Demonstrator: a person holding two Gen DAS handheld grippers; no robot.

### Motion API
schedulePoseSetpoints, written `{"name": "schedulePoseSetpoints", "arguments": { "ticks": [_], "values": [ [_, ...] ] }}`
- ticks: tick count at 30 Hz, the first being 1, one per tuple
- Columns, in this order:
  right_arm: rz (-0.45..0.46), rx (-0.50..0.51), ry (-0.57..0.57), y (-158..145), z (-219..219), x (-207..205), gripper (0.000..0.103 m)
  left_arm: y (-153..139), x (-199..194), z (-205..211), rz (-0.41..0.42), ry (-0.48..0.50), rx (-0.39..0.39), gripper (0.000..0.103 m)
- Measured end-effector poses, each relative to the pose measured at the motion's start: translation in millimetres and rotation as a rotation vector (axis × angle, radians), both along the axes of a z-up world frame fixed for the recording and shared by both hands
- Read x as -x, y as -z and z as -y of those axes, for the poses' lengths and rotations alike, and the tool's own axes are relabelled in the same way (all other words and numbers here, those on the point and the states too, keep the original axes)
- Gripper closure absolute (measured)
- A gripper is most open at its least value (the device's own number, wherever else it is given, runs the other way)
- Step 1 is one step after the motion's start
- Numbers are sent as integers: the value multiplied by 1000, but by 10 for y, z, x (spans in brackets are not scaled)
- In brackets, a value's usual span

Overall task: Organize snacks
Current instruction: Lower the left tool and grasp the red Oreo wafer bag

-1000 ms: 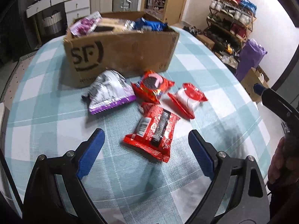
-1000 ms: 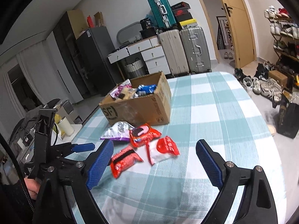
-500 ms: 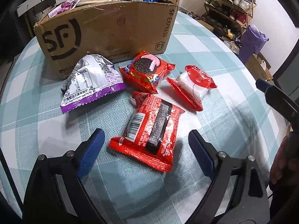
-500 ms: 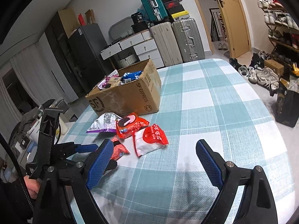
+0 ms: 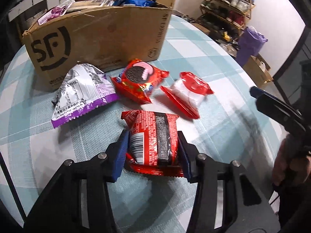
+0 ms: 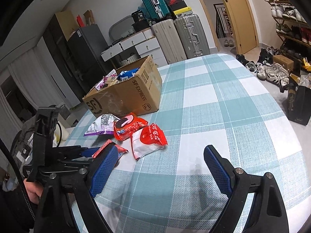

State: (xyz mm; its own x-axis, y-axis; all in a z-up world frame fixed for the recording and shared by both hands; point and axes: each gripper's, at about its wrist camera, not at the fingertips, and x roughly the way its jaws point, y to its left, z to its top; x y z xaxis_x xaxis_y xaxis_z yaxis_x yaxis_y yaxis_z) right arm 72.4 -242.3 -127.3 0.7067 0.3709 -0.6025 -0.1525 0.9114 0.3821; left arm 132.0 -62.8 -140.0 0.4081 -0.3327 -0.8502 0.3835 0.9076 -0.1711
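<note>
My left gripper (image 5: 153, 151) is shut on a red snack packet with a barcode (image 5: 153, 137), which lies on the checked tablecloth. Beyond it lie a silver-and-purple bag (image 5: 83, 93), a red cookie packet (image 5: 140, 79) and a red-and-white packet (image 5: 188, 93). Behind them stands an open cardboard box (image 5: 101, 36) with several snacks inside. My right gripper (image 6: 161, 172) is open and empty over the cloth, right of the packets (image 6: 147, 137). The box also shows in the right wrist view (image 6: 126, 95), and the left gripper (image 6: 85, 153) shows there on the red packet (image 6: 105, 147).
The round table (image 6: 223, 104) has a teal-and-white checked cloth and curved edges. Suitcases (image 6: 180, 36), drawers and a fridge stand behind the box. A shoe rack (image 5: 227, 13) and shoes are off the far right side.
My left gripper has moved forward and down over the red barcode packet and shut on it. My right gripper has moved a little lower and nearer the packets, still open.
</note>
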Motion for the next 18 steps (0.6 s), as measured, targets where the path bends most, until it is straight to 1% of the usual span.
{"name": "schedulePoseSetpoints", "arguments": {
  "ticks": [8,18],
  "values": [
    [-13,11,-16,31,-74,-39,12,-1,64,-57,1,-3,5,58],
    [-33,38,-35,70,-160,-117,12,-54,142,-89,36,-20,-13,58]
  ]
}}
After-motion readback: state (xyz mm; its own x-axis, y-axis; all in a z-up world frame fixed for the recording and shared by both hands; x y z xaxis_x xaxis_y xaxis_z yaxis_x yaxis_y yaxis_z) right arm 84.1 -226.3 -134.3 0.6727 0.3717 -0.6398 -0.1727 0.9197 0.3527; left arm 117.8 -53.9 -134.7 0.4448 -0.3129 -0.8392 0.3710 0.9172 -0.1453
